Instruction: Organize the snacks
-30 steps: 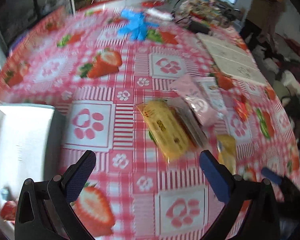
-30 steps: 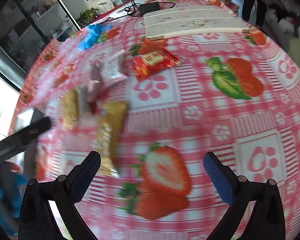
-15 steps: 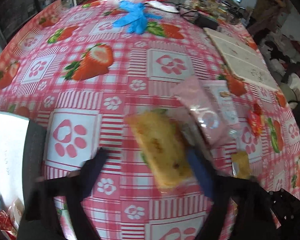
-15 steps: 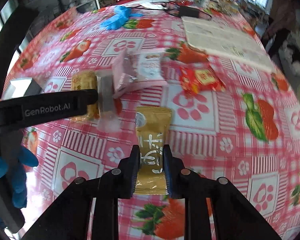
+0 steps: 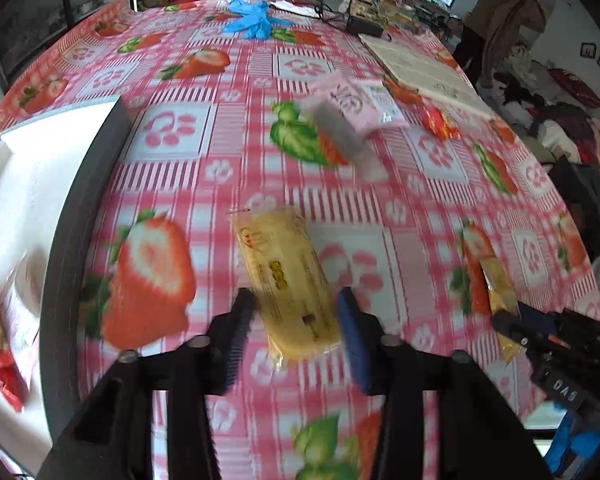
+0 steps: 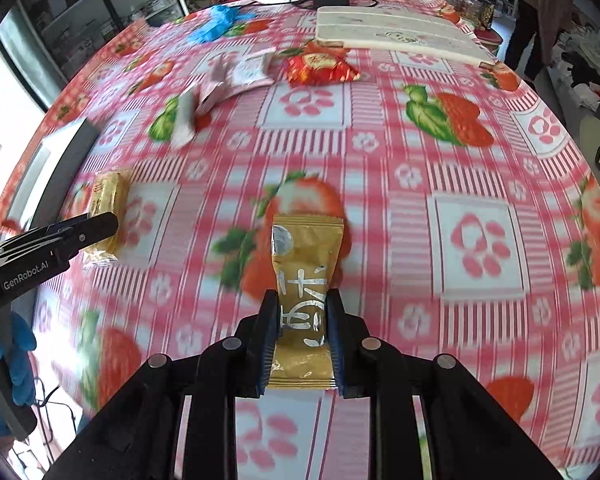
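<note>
My left gripper [image 5: 296, 320] is shut on a yellow cake packet [image 5: 284, 272], held just above the strawberry tablecloth [image 5: 440, 184] beside the white box [image 5: 72, 220]. My right gripper [image 6: 302, 320] is shut on a gold sachet [image 6: 306, 264] with white lettering, its top end sticking out forward. In the right wrist view the left gripper [image 6: 104, 220] shows at the left edge with the yellow packet [image 6: 108, 200]. In the left wrist view the right gripper [image 5: 512, 328] and gold sachet [image 5: 500, 292] sit at the right.
Pink packets [image 6: 236, 76], a clear packet [image 6: 184, 120] and a red packet [image 6: 320, 66] lie further back. A white board [image 6: 396, 32] and blue gloves [image 6: 216, 24] lie beyond them. A red snack [image 5: 0, 360] lies in the box. A blue-gloved hand [image 6: 16, 360] holds the left gripper.
Both grippers stood open a second ago, then closed on the yellow packet and the gold sachet. Both have since carried their packets leftward, nearer the white box.
</note>
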Available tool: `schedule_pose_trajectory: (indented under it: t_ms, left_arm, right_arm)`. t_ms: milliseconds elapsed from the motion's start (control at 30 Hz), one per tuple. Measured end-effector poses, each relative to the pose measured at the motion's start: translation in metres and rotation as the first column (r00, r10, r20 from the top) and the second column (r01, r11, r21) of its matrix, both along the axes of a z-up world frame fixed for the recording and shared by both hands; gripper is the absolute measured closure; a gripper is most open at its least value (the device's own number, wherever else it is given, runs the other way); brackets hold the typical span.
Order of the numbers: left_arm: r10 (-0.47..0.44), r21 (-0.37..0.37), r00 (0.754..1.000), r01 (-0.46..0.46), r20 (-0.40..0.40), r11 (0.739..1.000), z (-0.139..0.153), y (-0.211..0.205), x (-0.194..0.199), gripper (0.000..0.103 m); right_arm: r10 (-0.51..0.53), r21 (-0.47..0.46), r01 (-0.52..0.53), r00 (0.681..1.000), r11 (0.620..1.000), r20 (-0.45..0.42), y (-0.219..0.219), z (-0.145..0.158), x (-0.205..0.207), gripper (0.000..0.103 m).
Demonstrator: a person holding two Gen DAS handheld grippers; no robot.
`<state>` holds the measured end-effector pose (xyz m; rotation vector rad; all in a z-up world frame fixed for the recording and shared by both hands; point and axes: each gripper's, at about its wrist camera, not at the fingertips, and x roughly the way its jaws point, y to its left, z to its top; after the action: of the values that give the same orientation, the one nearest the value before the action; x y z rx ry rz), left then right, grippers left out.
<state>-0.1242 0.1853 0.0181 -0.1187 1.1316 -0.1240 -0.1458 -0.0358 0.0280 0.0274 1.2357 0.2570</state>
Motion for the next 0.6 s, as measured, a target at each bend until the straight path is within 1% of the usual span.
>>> schedule_pose_trajectory:
  t_ms: [33, 67, 100, 133, 167, 200, 300, 367, 433, 500, 533, 600]
  left_arm:
    - [-0.007, 0.014, 1.000, 0.007, 0.005, 1.000, 0.002, 0.000, -0.002, 0.026]
    - [-0.014, 0.029, 1.000, 0.013, 0.020, 0.999, 0.004, 0.001, -0.006, 0.021]
    - [-0.019, 0.047, 0.999, 0.017, 0.045, 0.999, 0.009, 0.002, -0.010, 0.021]
    - [-0.024, 0.056, 0.998, 0.021, 0.057, 0.998, 0.012, 0.003, -0.012, 0.021]
    - [-0.030, 0.063, 0.998, 0.026, 0.062, 0.998, 0.013, 0.004, -0.011, 0.020]
    - [-0.031, 0.068, 0.998, 0.027, 0.062, 0.997, 0.014, 0.004, -0.010, 0.020]
    - [-0.018, 0.065, 0.999, 0.015, 0.050, 0.998, 0.010, 0.003, -0.006, 0.020]
    - [-0.008, 0.070, 0.999, 0.005, 0.042, 0.998, 0.005, 0.001, -0.003, 0.020]
    - [0.013, 0.079, 0.999, -0.016, 0.038, 0.997, -0.001, 0.000, -0.003, 0.020]
    - [0.046, 0.076, 0.999, -0.048, 0.027, 0.996, -0.009, 0.000, -0.001, 0.019]
    - [0.057, 0.082, 0.998, -0.060, 0.039, 0.995, -0.010, 0.000, -0.001, 0.018]
    - [0.070, 0.100, 0.996, -0.076, 0.062, 0.992, -0.013, -0.003, 0.003, 0.011]
  right_arm:
    - [0.006, 0.014, -0.006, 1.000, 1.000, -0.002, -0.001, 0.001, -0.003, 0.075]
    - [0.002, 0.028, -0.003, 1.000, 1.000, 0.004, -0.005, 0.004, -0.007, 0.057]
    - [-0.012, 0.028, 0.012, 1.000, 1.000, 0.015, -0.010, 0.007, -0.009, 0.038]
    - [-0.033, 0.020, 0.033, 0.999, 0.999, 0.027, -0.016, 0.010, -0.011, 0.001]
    - [-0.066, 0.013, 0.065, 0.996, 0.998, 0.059, -0.024, 0.015, -0.012, 0.000]
    - [-0.081, 0.010, 0.080, 0.994, 0.997, 0.068, -0.029, 0.017, -0.013, 0.000]
    - [-0.122, 0.017, 0.121, 0.992, 0.992, 0.034, -0.038, 0.015, -0.003, 0.000]
    - [-0.130, 0.032, 0.130, 0.991, 0.991, 0.012, -0.035, 0.010, 0.003, 0.000]
    - [-0.116, 0.032, 0.116, 0.993, 0.993, 0.005, -0.028, 0.007, 0.006, 0.000]
    - [-0.077, 0.002, 0.077, 0.997, 0.997, 0.010, -0.012, 0.001, 0.008, 0.000]
    - [-0.061, -0.024, 0.062, 0.998, 0.998, 0.018, -0.005, -0.002, 0.008, 0.000]
    - [-0.036, -0.088, 0.038, 0.999, 0.995, 0.020, 0.010, -0.014, 0.010, 0.000]
